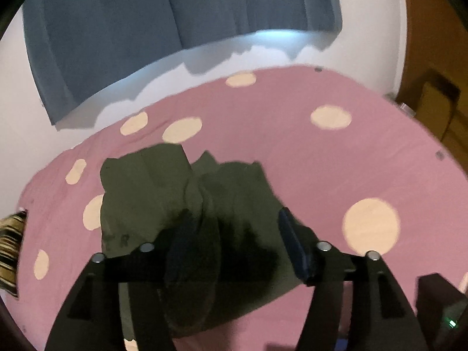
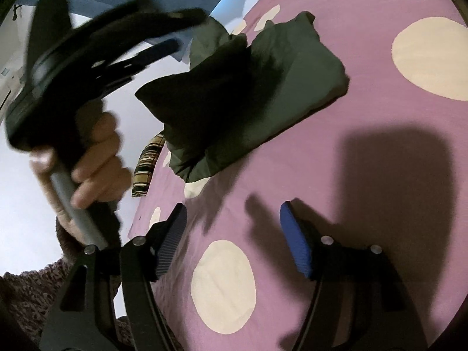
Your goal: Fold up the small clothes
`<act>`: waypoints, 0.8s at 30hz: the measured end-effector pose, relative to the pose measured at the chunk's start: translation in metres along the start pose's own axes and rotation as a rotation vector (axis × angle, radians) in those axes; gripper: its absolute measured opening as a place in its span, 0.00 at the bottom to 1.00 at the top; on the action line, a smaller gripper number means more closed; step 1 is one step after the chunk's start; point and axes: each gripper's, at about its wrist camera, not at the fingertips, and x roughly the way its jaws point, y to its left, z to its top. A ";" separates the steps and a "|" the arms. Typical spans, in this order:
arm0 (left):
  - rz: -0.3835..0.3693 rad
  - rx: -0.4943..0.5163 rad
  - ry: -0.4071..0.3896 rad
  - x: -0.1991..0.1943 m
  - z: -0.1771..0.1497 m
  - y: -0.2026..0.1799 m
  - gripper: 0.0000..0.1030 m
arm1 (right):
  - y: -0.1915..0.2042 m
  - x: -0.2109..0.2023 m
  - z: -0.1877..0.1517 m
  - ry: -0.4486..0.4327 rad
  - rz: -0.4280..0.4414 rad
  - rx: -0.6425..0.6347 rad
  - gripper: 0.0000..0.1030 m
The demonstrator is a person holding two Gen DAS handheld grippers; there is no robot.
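Right gripper (image 2: 232,237): hovering nearest, over bare bedsheet (image 2: 336,175), pads spread apart, gripping nothing.

Left gripper (image 1: 231,251): hanging just above the garment, jaws parted, cloth showing between and below the pads without being pinched; seen from the right wrist view as a blurred black frame in the person's left hand (image 2: 96,158), raised beside the cloth.

Dark olive garment (image 2: 248,93): lying bunched near the bedsheet's left edge, one flap standing up crumpled, another part resting flatter toward the far side. Likely handling light, limp and non-slippery, sagging wherever unsupported, nothing breakable. Probably best pinching at a free corner or hem edge of the raised flap, both pads closing on few layers, not the thick middle wad.

Striped fabric (image 2: 146,163): poking out beyond the sheet's edge.

Blue curtain (image 1: 175,14): hanging farthest back.
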 end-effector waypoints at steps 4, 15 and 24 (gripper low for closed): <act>-0.083 -0.107 -0.073 -0.028 -0.005 0.051 0.68 | 0.003 0.001 0.001 -0.008 -0.010 0.001 0.66; -0.171 -0.293 -0.145 -0.042 -0.101 0.190 0.74 | 0.015 -0.037 0.048 -0.082 0.069 0.036 0.76; -0.170 -0.236 -0.139 -0.041 -0.160 0.185 0.75 | 0.021 0.031 0.156 0.016 0.007 0.080 0.80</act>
